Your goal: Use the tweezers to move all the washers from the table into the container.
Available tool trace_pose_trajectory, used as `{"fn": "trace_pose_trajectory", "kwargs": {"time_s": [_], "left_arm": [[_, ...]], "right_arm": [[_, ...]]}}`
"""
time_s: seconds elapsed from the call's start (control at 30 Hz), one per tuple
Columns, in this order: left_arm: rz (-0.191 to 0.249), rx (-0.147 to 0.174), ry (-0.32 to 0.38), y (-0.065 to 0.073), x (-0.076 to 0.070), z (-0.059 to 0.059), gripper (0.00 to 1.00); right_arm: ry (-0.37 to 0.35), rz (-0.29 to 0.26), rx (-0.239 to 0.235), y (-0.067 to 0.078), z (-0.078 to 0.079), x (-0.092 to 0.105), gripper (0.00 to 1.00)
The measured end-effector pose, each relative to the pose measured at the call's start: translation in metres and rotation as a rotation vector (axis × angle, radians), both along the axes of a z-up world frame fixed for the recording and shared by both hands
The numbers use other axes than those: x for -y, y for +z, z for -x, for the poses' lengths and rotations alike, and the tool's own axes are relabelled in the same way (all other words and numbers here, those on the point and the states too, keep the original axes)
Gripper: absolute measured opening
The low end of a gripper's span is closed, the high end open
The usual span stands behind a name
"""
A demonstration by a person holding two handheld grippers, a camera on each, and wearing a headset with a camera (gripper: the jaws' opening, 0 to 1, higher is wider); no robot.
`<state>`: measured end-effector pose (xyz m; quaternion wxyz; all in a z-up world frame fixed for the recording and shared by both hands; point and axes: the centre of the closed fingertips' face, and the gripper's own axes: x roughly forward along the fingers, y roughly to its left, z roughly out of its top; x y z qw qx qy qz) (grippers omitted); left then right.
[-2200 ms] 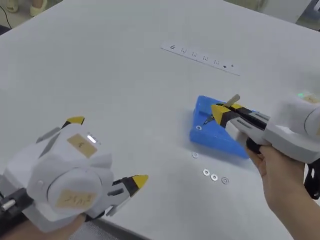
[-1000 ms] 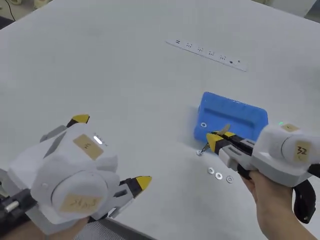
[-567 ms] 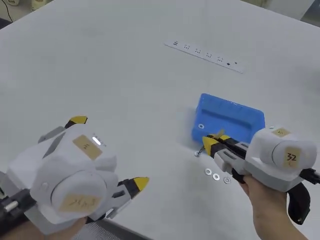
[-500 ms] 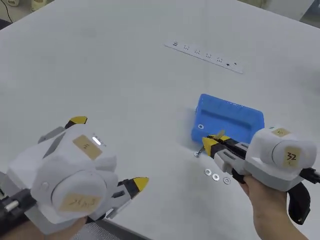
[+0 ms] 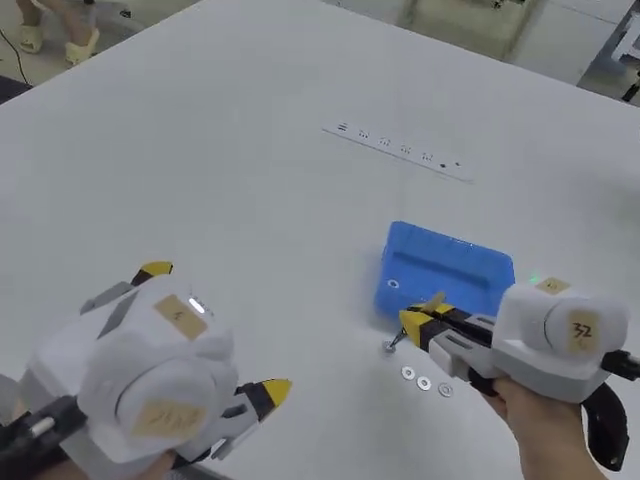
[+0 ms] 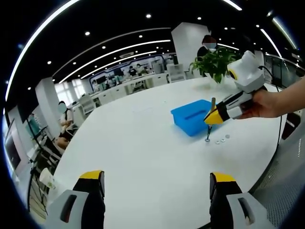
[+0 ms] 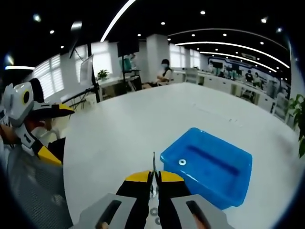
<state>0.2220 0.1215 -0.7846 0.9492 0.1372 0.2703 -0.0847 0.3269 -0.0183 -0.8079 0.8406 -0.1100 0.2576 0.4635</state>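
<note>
My right gripper (image 5: 412, 322) is shut on the tweezers (image 5: 398, 337), which point down at the table just in front of the blue container (image 5: 447, 268). Their tips rest at a single washer (image 5: 388, 347); whether they pinch it is too small to tell. Three more washers (image 5: 424, 382) lie in a row under the gripper. In the right gripper view the jaws (image 7: 153, 175) are closed on the tweezers (image 7: 153, 162), and one washer (image 7: 182, 162) lies inside the container (image 7: 224, 183). My left gripper (image 5: 210, 330) is open at the near left, holding nothing.
A white power strip (image 5: 400, 150) lies flat beyond the container. The left gripper view (image 6: 156, 175) takes in the white tabletop (image 6: 133, 143), the container (image 6: 193, 117) and the right gripper (image 6: 223, 112). Potted plants and people stand beyond the table.
My right gripper has drawn back from above the container and come down to the table in front of it, at the lone washer. The left gripper has stayed put; the head camera has shifted.
</note>
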Motion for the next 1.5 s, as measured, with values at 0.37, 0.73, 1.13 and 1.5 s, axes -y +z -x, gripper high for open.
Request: {"fn": "trace_pose_trajectory", "kwargs": {"time_s": [0.37, 0.73, 1.13, 1.5], "left_arm": [[-0.003, -0.01, -0.016, -0.002, 0.002, 0.001, 0.93], [0.014, -0.002, 0.0, -0.001, -0.001, 0.001, 0.92], [0.011, -0.013, -0.01, -0.002, 0.001, 0.001, 0.91], [0.006, -0.026, -0.013, -0.005, 0.002, 0.002, 0.91]], "right_arm": [[-0.017, -0.013, 0.03, 0.028, -0.005, 0.005, 0.01], [-0.049, -0.016, 0.08, 0.054, -0.023, 0.01, 0.01], [-0.115, 0.024, 0.109, 0.045, -0.06, 0.009, 0.01], [-0.106, 0.091, 0.066, 0.011, -0.07, -0.003, 0.01]]}}
